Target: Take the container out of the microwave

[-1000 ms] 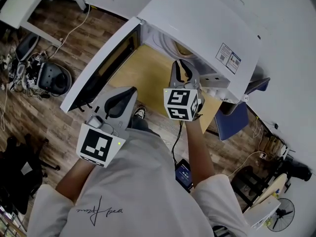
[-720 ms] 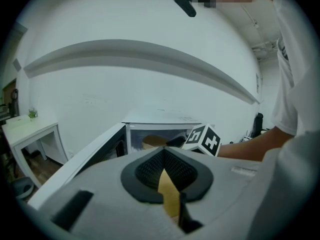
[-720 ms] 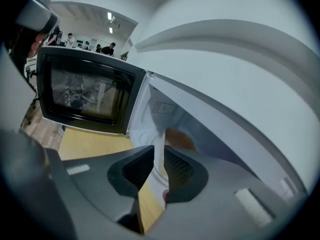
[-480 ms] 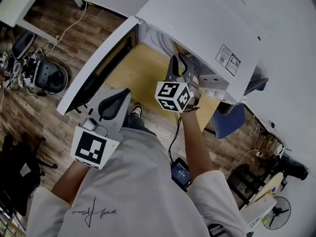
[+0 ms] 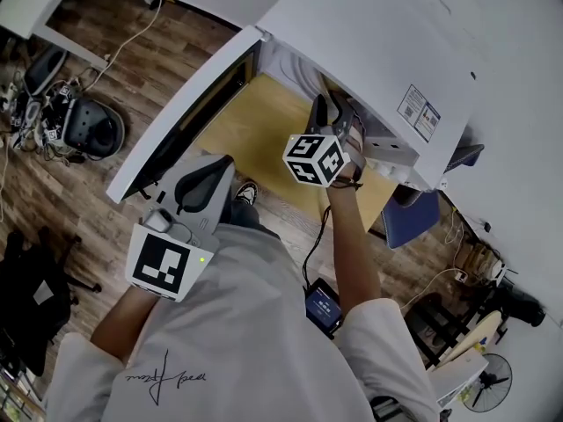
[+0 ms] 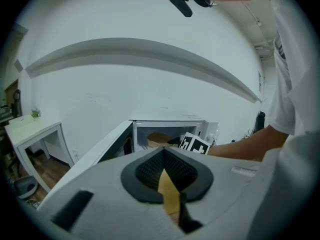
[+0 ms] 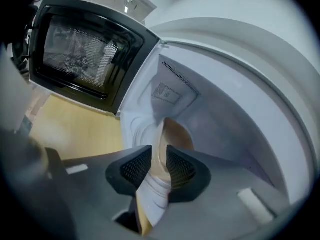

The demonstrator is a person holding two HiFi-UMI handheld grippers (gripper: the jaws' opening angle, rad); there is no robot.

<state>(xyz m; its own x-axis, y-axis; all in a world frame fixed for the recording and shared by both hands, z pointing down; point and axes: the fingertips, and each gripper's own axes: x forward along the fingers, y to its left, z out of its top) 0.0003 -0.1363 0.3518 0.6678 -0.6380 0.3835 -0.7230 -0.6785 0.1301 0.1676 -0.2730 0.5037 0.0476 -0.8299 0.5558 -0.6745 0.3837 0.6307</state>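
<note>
In the head view we see the white microwave (image 5: 378,42) across the upper middle and right. Its door (image 5: 176,121) is swung open toward the left, above the yellow table (image 5: 255,134). The right gripper (image 5: 331,111) reaches from the centre into the oven's mouth. The left gripper (image 5: 211,172) hangs to its lower left, outside the oven and near the door's lower edge.

In the left gripper view, its dark pads meet at the tip in the lower centre, closed on nothing. Beyond them, mid-frame, the open oven holds the brown container (image 6: 157,140), with the right gripper's marker cube (image 6: 194,145) just right of it.

In the right gripper view, the jaws stand a narrow slit apart at lower centre and have just been opening. The container's tan edge shows in that slit and rises just above the pads, over the white turntable (image 7: 152,196) inside the cavity. Neither pad looks pressed on it. The door fills the upper left.
</note>
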